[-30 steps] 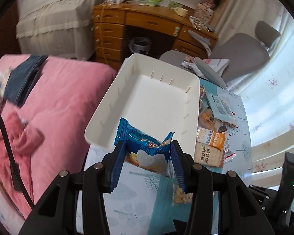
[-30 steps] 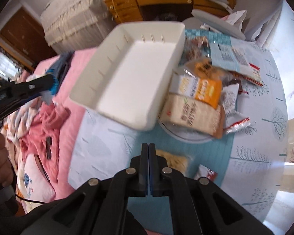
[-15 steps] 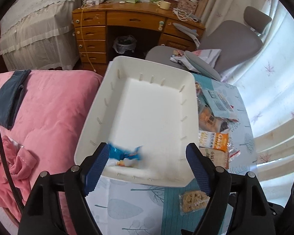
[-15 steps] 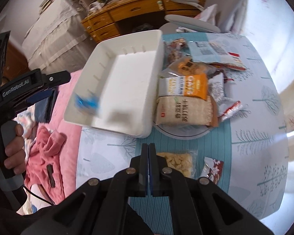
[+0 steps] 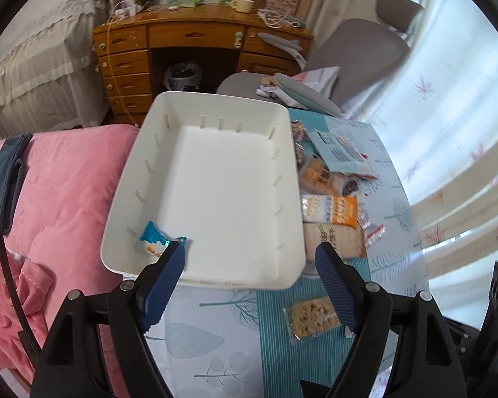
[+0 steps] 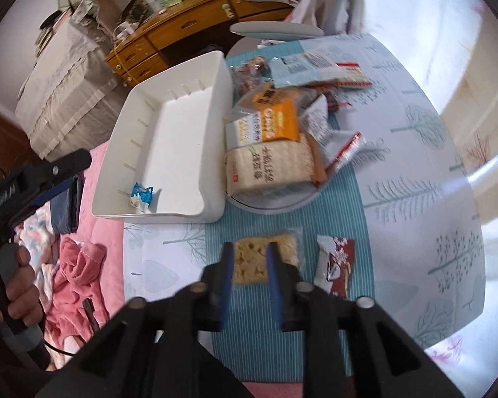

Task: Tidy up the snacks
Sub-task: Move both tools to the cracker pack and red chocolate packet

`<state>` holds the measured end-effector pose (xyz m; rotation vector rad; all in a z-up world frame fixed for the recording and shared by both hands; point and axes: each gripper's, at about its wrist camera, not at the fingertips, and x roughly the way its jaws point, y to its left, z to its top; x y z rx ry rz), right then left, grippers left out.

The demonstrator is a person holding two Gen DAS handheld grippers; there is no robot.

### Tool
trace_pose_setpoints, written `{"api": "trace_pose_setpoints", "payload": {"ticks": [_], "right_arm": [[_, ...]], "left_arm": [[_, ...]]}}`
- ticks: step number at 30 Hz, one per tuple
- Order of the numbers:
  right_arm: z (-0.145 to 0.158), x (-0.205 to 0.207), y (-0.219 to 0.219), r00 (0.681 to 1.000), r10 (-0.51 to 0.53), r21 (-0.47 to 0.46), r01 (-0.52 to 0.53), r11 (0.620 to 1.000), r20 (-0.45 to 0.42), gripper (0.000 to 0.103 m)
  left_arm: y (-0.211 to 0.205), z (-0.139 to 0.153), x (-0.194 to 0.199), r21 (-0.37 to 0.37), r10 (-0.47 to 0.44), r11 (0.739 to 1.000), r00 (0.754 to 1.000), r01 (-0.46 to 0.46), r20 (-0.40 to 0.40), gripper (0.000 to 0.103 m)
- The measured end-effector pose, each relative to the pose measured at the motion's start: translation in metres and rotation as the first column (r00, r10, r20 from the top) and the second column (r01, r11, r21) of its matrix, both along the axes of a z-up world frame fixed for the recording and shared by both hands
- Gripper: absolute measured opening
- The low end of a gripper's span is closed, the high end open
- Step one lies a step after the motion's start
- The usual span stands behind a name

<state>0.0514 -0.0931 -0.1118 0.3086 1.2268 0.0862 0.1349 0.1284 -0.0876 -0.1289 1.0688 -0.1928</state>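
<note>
— Since a second ago your left gripper (image 5: pixel 250 258) drops the blue packet (image 5: pixel 156 241) into the white bin (image 5: pixel 215 179); jaws wide, empty.

— Your right gripper (image 6: pixel 249 258) has just been opening, narrow, nothing gripped; cracker packet (image 6: pixel 265 258) lies just beyond its tips, so pads may skid off the film.

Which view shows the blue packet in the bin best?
Right wrist: the blue packet lies whole and unobstructed in the bin's near corner. In the left wrist view the packet is closer, but the left gripper's finger partly covers it.
</note>
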Motion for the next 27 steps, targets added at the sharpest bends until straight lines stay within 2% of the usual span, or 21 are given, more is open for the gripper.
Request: {"api": "trace_pose_setpoints", "payload": {"ticks": [4,7,10,14,18,23,27], "right_arm": [[-0.005,-0.011,-0.011,1.0,-0.027,0.001,0.027,1.0,-0.012,0.026],[-0.01,-0.017,-0.021,0.998,-0.051,0.019,0.052,0.998,-0.025,0.04],[-0.015,-0.023,-0.032,0.995,-0.087,0.056,0.089,0.994,-0.044,0.043],[-0.024,-0.029,-0.046,0.989,-0.134,0.09,0.14,0.986,-0.069,0.051],[-0.038,-0.033,-0.056,0.979,-0.171,0.122,0.185,0.975,-0.114,0.052],[-0.06,-0.036,-0.062,0.963,-0.204,0.125,0.228,0.966,-0.178,0.053],[-0.078,-0.038,-0.066,0.949,-0.219,0.118,0.25,0.961,-0.228,0.053]], "left_arm": [[-0.014,-0.003,-0.014,0.023,-0.065,0.998,0.998,0.065,0.014,0.08],[-0.029,-0.006,-0.026,0.082,-0.139,0.987,0.99,0.137,0.022,0.08],[-0.043,-0.009,-0.036,0.13,-0.208,0.97,0.978,0.204,0.024,0.08],[-0.06,-0.02,-0.046,0.2,-0.303,0.934,0.953,0.297,0.0,0.08],[-0.077,-0.034,-0.056,0.26,-0.397,0.882,0.917,0.392,-0.038,0.08],[-0.097,-0.056,-0.064,0.291,-0.484,0.82,0.868,0.493,-0.109,0.085],[-0.112,-0.075,-0.065,0.302,-0.514,0.787,0.842,0.539,-0.163,0.085]]}}
